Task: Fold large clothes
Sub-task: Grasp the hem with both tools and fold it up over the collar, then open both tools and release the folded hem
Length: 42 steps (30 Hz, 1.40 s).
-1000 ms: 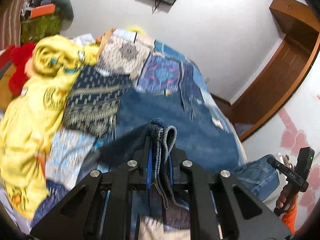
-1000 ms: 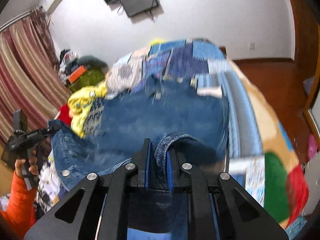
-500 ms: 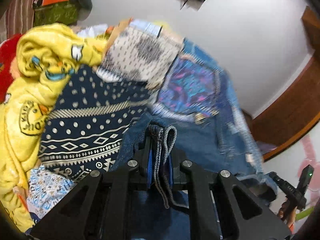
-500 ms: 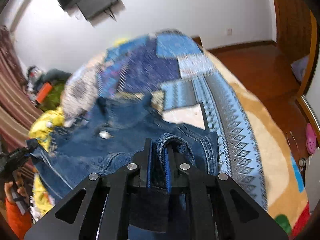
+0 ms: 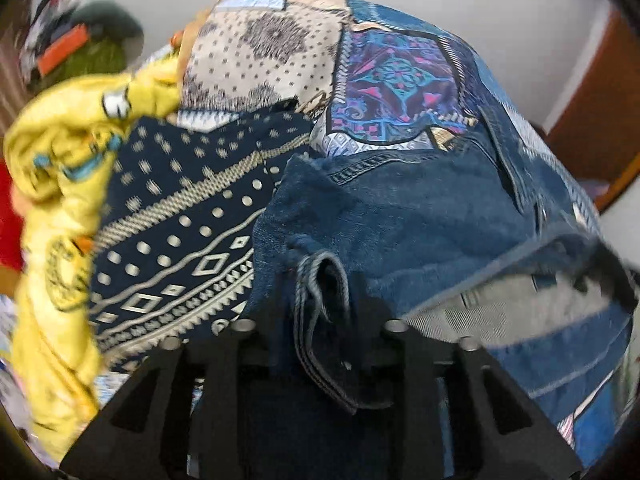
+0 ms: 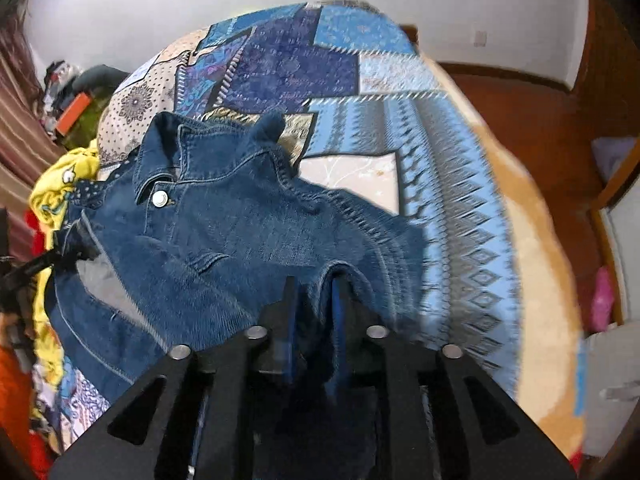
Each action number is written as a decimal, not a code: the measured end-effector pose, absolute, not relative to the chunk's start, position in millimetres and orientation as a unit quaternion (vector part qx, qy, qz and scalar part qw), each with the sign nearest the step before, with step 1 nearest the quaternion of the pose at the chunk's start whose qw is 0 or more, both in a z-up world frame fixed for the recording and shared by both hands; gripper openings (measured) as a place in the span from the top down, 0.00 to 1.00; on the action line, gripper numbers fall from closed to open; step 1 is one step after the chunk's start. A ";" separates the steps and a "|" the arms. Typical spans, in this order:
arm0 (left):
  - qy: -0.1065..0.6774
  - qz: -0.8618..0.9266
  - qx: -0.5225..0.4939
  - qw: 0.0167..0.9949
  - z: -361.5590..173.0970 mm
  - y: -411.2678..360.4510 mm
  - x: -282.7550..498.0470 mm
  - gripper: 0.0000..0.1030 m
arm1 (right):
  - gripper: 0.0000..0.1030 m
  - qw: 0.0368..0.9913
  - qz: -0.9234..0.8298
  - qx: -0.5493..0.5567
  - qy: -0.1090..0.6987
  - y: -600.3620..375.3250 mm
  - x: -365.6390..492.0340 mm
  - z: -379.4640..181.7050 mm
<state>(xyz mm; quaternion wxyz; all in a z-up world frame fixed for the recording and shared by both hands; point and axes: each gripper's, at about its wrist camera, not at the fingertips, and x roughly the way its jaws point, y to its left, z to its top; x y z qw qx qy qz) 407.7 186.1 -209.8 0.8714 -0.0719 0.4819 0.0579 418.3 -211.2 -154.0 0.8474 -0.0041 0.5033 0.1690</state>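
Both grippers have dropped toward the bed since a sec ago, carrying the denim jacket (image 6: 224, 216) down with them; it hung bunched up then, now it lies spread on the patchwork bedspread (image 6: 400, 120). Jaws on both have just been opening, w/ denim still between them.

Left gripper (image 5: 320, 296): jaws part-spread, a folded seam edge of the jacket stands loose in the gap; looks like the pads no longer press it, though blur makes that hard to be sure of. Jacket body runs ahead & to the right of these tongs. Navy patterned cloth (image 5: 180, 220) lies just left of the tongs, yellow garment (image 5: 60, 184) further left, touching the navy one.

Right gripper (image 6: 312, 300): jaws likewise part-spread, a fold of denim sits between the blue pads, slack, w/ a dark gap on one side. From here the jacket stretches ahead & to the left; collar (image 6: 216, 152) at the far end, pointing away from the tongs, metal button (image 6: 159, 199) just below it. Long axis runs roughly from the tongs up-left toward the collar. Grey lining shows at the left edge, near the other gripper's tip. Bare bedspread lies ahead-right of the tongs, wooden floor (image 6: 540, 128) beyond the bed's right edge.
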 end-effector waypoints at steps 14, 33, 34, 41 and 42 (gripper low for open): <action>0.425 -0.006 -0.019 0.905 -136.7 135.3 327.0 0.09 | 0.24 0.894 0.181 -0.053 0.405 -197.6 319.6 -79.0; 0.499 -0.003 -0.033 0.866 -230.7 133.2 366.4 0.00 | 0.21 0.828 0.247 -0.100 0.493 -103.4 335.2 -171.7; 0.498 -0.009 -0.036 0.866 -230.9 135.5 372.7 0.00 | 0.21 0.824 0.247 -0.093 0.502 -100.9 343.2 -175.1; 0.482 0.044 0.021 0.875 -212.8 149.4 436.8 0.01 | 0.22 0.827 0.224 -0.074 0.510 -93.4 395.4 -174.5; 0.474 0.054 0.027 0.878 -203.5 151.5 447.7 0.01 | 0.22 0.834 0.215 -0.069 0.504 -94.8 405.3 -169.7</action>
